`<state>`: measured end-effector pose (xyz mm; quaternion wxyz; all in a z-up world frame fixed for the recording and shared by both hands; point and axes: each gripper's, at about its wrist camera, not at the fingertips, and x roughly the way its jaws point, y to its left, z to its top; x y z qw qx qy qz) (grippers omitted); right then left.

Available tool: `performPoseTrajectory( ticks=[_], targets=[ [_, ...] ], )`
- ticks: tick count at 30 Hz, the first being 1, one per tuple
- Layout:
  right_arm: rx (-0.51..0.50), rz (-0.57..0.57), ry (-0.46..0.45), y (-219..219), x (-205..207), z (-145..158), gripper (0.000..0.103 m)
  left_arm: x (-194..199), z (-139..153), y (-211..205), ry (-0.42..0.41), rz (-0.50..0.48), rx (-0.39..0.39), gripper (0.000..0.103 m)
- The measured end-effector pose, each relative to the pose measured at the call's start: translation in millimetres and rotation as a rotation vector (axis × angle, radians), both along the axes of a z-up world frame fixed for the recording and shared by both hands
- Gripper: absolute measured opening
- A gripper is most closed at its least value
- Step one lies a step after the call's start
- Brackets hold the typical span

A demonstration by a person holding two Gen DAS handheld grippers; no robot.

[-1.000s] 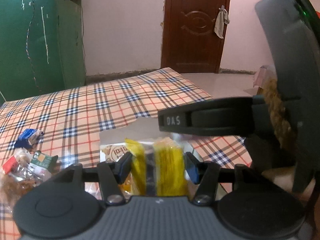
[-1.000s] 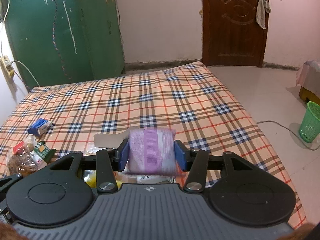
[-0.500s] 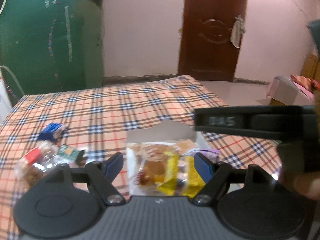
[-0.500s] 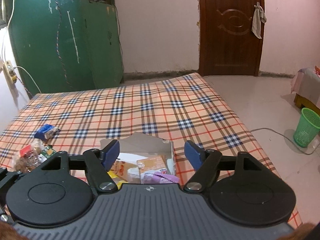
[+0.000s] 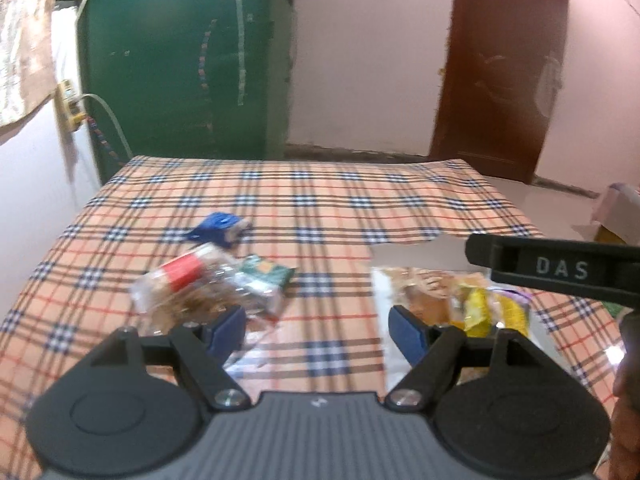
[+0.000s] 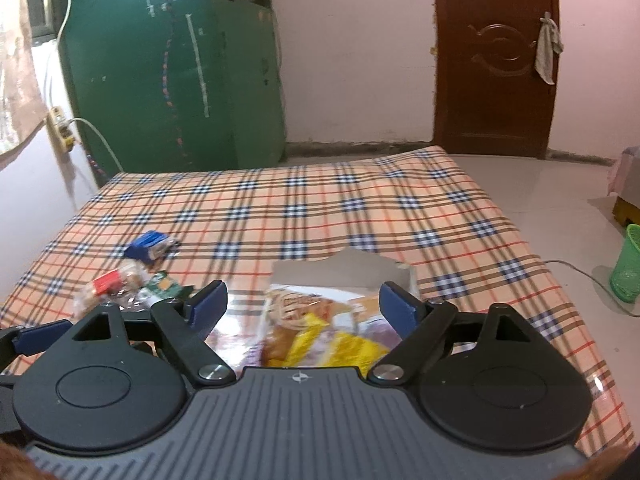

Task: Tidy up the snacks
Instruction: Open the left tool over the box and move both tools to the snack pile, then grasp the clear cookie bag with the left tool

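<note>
A bed (image 6: 360, 208) covered in a tan, blue and red plaid sheet fills both views. On its near right part sits an open cardboard box (image 6: 344, 272) with a torn back flap. It holds several snack packets, among them a yellow packet (image 6: 344, 344) and a purple one (image 6: 380, 328) lying on top. To the left of the box, well apart from it, three loose snacks lie close together on the sheet: a clear bag of brown biscuits (image 5: 196, 288) with a red label, a small green packet (image 5: 268, 274) touching its right side, and a blue packet (image 5: 218, 226) just behind them.

The right hand-held gripper (image 6: 304, 308) hovers over the box, its jaws opening wide with nothing clamped. The left hand-held gripper (image 5: 316, 326) hangs above bare sheet between the biscuit bag and the box, jaws apart and empty.
</note>
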<state>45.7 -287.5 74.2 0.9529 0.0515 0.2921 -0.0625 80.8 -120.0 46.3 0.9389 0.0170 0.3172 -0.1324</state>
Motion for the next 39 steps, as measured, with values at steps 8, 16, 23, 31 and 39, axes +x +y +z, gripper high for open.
performPoseTrajectory(
  ticks=[8,16,23,31,39],
  targets=[
    [0.0,0.076,0.019,43.9,12.3,-9.3,0.103,-1.6,-6.3,43.0,-0.012,0.057,0.005,0.083],
    [-0.001,0.142,0.06,78.0,29.6,-27.9,0.103,7.3,-23.2,74.7,0.018,0.105,0.036,0.083],
    [0.005,0.177,0.092,84.1,38.8,-42.6,0.103,21.4,-40.2,80.8,-0.06,0.005,0.104,0.101],
    [0.027,0.163,0.105,68.1,34.7,-46.3,0.103,63.0,-68.8,72.4,-0.147,-0.204,0.33,0.101],
    [0.038,0.157,0.105,64.0,38.4,-43.7,0.103,93.7,-87.5,59.4,-0.111,-0.294,0.316,0.1]
  ],
)
